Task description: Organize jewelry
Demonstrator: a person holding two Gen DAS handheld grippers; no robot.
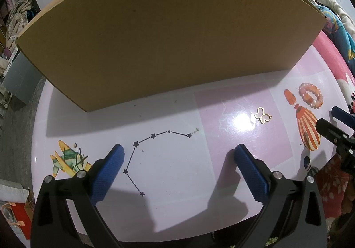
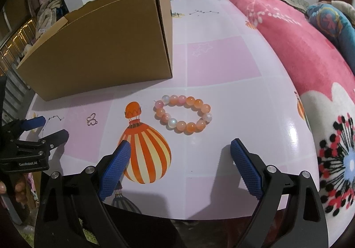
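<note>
An orange and pink bead bracelet (image 2: pixel 183 114) lies on the pink patterned table, just ahead of my open, empty right gripper (image 2: pixel 180 147). It also shows at the right in the left wrist view (image 1: pixel 310 95). A small gold butterfly pendant (image 1: pixel 263 115) lies on the table ahead and to the right of my open, empty left gripper (image 1: pixel 180 149); it shows faintly in the right wrist view (image 2: pixel 92 119). A brown cardboard box (image 1: pixel 159 37) stands behind both items, its top open (image 2: pixel 99 44). The left gripper appears at the left edge of the right wrist view (image 2: pixel 47 127).
A pink flowered blanket (image 2: pixel 310 66) lies along the table's right side. The table's front edge (image 2: pixel 199 217) is close below the right gripper. Clutter and clothes sit off the table at far left (image 1: pixel 15 17). The right gripper's tip shows at the right in the left wrist view (image 1: pixel 332 128).
</note>
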